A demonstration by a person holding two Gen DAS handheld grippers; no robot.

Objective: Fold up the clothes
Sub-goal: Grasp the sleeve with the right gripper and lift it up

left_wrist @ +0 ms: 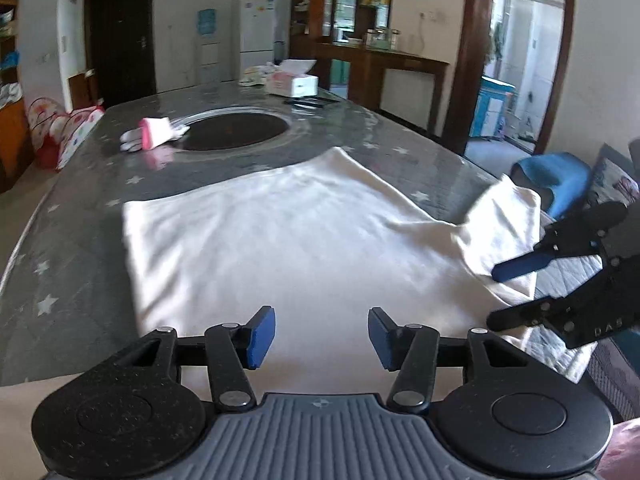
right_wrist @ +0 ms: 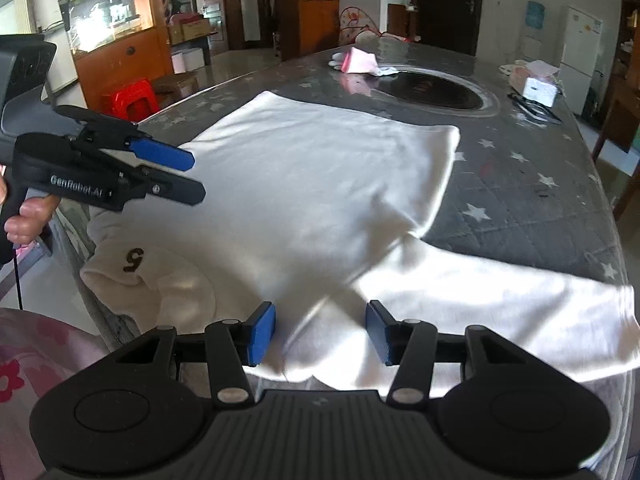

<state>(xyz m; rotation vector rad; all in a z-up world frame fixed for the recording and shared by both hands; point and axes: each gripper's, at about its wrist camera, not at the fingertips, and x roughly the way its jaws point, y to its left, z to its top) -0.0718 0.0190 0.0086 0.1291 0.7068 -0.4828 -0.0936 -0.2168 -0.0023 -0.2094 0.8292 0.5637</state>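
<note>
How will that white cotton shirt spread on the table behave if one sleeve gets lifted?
The white cotton shirt is probably floppy: its sleeve already sags over the grey star-patterned table edge. Likely light, so lifting may drag and wrinkle the body.

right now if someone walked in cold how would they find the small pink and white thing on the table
Start at the long grey star-patterned table, where a big white garment lies spread at the near end. Beyond it is a dark round inset in the tabletop. The pink and white item sits at that circle's edge, the only small pink thing there, well short of the tissue box.
</note>
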